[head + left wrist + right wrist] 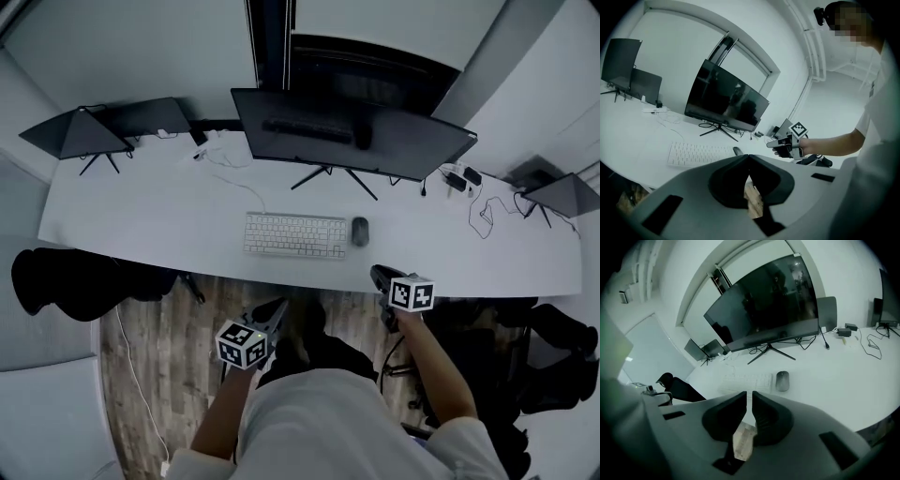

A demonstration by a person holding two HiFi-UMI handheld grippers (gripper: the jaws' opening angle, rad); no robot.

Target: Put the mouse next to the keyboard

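- While both grippers hang off the desk's (169, 211) 6 o'clock edge, above wooden floor (155, 375), the mouse (360, 231) already lies on the desk just beside the keyboard (295, 234), at its 3 o'clock end, apart from it.
- At 12 o'clock from the keyboard stands a wide dark monitor (352, 131).
- Left gripper (749, 157): jaws closed tip to tip, holding nothing.
- Right gripper (750, 395): jaws drawn narrow, only a thin slit between them, nothing inside. It points toward the mouse but is well apart from it.
- Judged from this layout, the placing looks done and the step in hand is the retreat.
- Next move calls for little: keep both grippers clear so nothing nudges the mouse.
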